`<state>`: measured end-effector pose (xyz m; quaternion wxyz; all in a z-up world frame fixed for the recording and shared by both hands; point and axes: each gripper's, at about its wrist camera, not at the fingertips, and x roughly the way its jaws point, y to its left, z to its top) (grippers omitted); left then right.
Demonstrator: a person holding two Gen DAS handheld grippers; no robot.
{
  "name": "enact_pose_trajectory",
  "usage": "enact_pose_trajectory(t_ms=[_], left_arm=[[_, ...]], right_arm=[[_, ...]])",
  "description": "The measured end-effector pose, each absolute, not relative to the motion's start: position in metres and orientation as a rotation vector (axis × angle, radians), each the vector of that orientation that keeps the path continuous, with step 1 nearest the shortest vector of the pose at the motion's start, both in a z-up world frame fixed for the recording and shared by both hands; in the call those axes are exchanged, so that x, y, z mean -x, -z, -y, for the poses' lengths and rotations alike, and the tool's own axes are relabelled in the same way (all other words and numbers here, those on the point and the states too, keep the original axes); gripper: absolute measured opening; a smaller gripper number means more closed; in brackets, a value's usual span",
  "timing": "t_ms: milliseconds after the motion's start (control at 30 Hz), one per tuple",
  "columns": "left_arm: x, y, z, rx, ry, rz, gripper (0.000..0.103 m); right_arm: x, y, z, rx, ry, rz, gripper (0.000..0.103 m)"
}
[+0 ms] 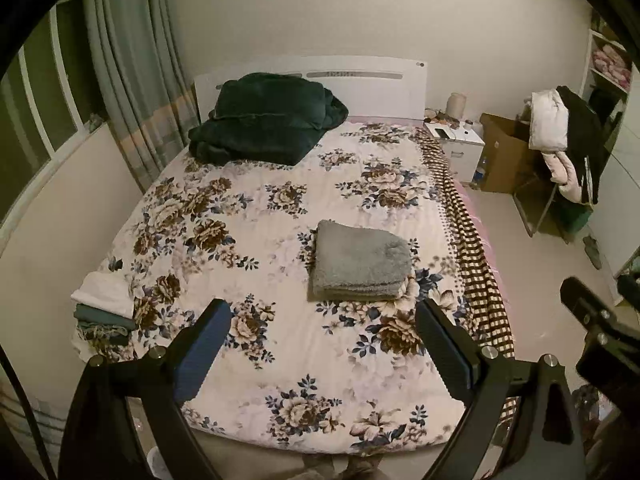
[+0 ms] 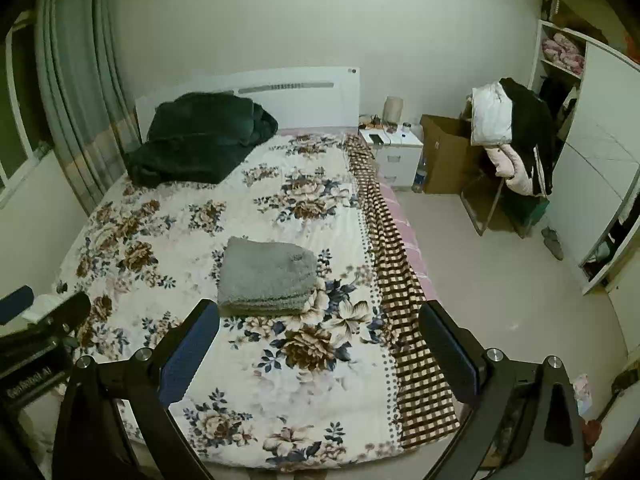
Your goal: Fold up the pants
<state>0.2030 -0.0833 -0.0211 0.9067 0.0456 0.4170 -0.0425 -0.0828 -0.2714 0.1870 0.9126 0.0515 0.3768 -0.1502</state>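
Observation:
Grey fleece pants lie folded into a neat rectangular stack on the floral bed cover, right of the bed's middle; they also show in the right wrist view. My left gripper is open and empty, held above the foot of the bed, short of the stack. My right gripper is open and empty, also above the foot of the bed, with the stack just beyond its left finger. The right gripper's body shows at the right edge of the left wrist view.
A dark green blanket is heaped at the headboard. A small pile of folded clothes sits at the bed's left corner. A checked cover hangs over the right side. A nightstand, cardboard box and clothes-laden chair stand to the right.

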Motion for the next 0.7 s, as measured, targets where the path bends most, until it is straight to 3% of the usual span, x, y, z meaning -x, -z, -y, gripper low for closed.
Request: enact_pose_trajectory(t_ms=[200,267,700], left_arm=[[-0.189,0.012,0.080,-0.103,0.087,-0.851,0.095],[-0.188,0.011,0.080,-0.110,0.083,-0.842,0.102],[-0.193,0.012,0.076,-0.117,0.064,-0.834,0.102]], right_arm=[[0.108,-0.211,0.262,-0.100,0.316,-0.755,0.102],[0.109,-0.212,0.261,-0.099,0.316,-0.755,0.102],[0.094,-0.213,0.265,-0.113,0.294,-0.785,0.103]])
